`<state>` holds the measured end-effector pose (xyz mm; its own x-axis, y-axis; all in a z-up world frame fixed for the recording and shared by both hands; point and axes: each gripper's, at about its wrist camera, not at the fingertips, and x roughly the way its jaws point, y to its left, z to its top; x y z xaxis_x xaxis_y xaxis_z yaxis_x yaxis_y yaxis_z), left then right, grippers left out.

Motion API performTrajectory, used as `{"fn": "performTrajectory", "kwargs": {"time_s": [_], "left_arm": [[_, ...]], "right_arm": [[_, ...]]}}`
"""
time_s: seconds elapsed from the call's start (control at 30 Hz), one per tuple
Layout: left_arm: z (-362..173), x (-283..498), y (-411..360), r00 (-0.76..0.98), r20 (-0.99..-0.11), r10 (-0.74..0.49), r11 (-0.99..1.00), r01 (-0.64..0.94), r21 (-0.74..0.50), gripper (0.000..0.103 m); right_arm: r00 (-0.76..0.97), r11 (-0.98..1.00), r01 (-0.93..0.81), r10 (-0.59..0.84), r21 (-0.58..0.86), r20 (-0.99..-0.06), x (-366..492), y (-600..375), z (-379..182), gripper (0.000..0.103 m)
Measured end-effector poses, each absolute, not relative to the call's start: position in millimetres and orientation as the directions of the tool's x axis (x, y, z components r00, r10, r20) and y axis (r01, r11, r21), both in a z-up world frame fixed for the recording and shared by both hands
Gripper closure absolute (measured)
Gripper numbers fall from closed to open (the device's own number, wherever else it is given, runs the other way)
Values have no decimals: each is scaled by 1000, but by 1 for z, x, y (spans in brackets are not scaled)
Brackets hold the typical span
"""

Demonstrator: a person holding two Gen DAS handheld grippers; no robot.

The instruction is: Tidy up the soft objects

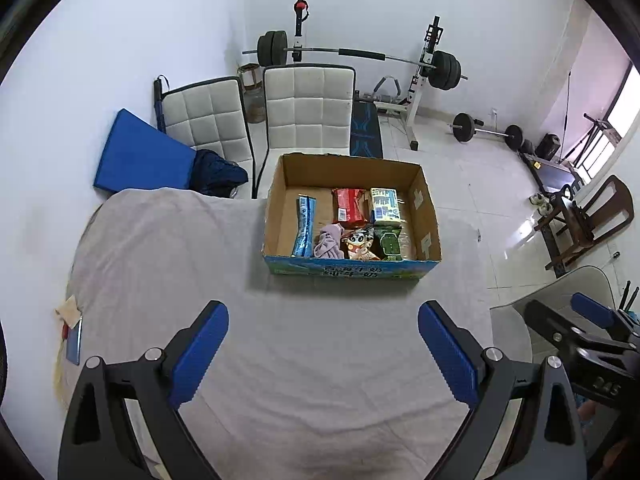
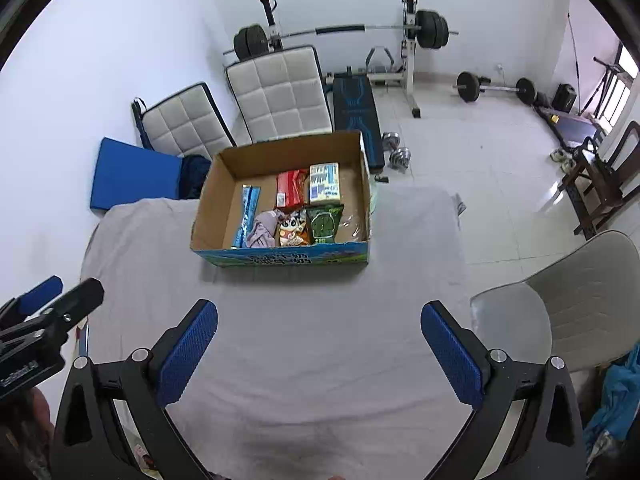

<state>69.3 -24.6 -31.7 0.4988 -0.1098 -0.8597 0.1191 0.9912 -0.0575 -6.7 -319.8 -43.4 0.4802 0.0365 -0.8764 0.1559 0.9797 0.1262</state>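
left gripper [image 1: 323, 334]: jaws spread wide, nothing between them, held above the grey cloth, well short of the box
right gripper [image 2: 319, 330]: also spread wide, holding nothing, above the cloth near its front; left gripper shows at the left edge of the right wrist view
blue pads [image 1: 200, 354]: textured, clean, no contact with anything
cardboard box [image 1: 276, 200]: open top, sits on the cloth at the far end of the table, blue-green printed front panel facing the grippers
soft items location: all inside the box, on its floor
blue packet [image 1: 304, 220]: long, thin, lies along the left side of the box floor
purple cloth [image 1: 330, 240]: crumpled, just right of the blue packet, near the front wall
cartoon snack bag [image 1: 360, 244]: beside the purple cloth, near the front wall
green snack bag [image 1: 389, 243]: right of the cartoon bag, touching it
red packet [image 1: 349, 204]: behind the cartoon bag, toward the back
yellow-white pack [image 1: 385, 205]: right of the red packet, side by side
grey cloth [image 1: 280, 360]: covers the table, wrinkled near the front
white padded chairs [image 1: 308, 108]: two, behind the table
barbell rack [image 1: 360, 56]: against the back wall
grey chair [image 2: 580, 300]: right of the table
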Motion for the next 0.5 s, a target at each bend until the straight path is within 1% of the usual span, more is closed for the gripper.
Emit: {"fn": "performTrajectory", "kwargs": {"time_s": [0.27,0.5], "left_arm": [[-9,39,-24,522,-844,-125,989,129,-66,6],[-3,27,-23,542,-833,-113,991,121,-56,6]], "right_arm": [[509,989,94,51,114,-859,-59,-302,-3,0],[517,992,94,23,83,-856,-76,-302,11,0]]}}
